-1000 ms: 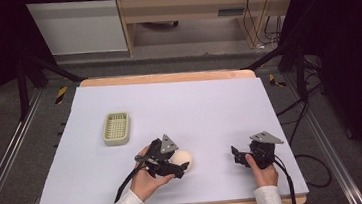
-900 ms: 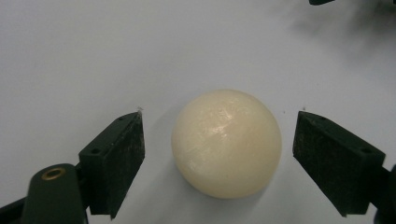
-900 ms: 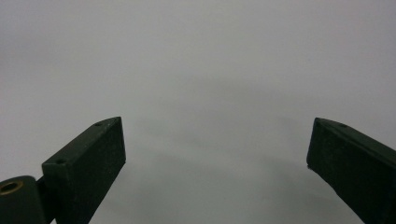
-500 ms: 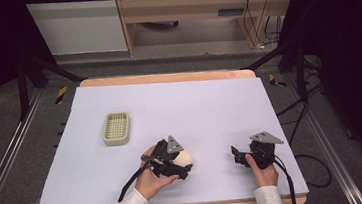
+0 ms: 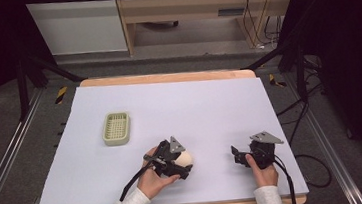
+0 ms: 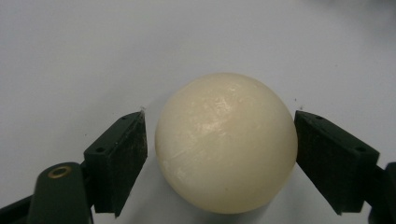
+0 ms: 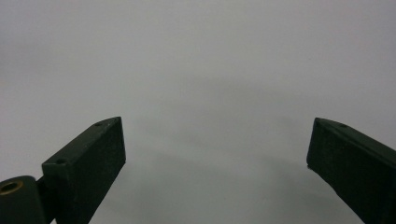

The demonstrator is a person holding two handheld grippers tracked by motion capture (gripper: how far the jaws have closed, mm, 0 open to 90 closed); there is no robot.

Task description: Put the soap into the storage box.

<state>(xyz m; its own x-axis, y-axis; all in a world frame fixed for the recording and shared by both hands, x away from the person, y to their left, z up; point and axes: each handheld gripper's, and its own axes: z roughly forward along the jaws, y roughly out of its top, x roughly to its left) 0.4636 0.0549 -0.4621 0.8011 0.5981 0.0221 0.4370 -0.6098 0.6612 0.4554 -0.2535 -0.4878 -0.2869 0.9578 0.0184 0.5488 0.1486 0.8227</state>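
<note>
Cream-coloured and smooth, a round ball (image 6: 226, 142) sits on the pale tabletop (image 5: 209, 104) directly between the two black jaws of your left gripper (image 6: 219, 140). Seen through the left gripper view, the ball takes up nearly all of the gap: the jaw at the right of that view appears to touch its side or sits just beside it, while the jaw at the left stands just apart, with a thin strip of table showing between. The jaws are spread and not yet squeezing the ball. From the high view, your left gripper (image 5: 174, 159) lies near the front edge of the tabletop, a little left of its middle, with the ball (image 5: 185, 157) peeking out on its right side. Your right gripper (image 5: 242, 155) rests well apart from it, toward the front right corner, its jaws spread wide over bare table with nothing between them. A small pale green basket (image 5: 116, 128) sits farther back, toward the left edge of the tabletop.
</note>
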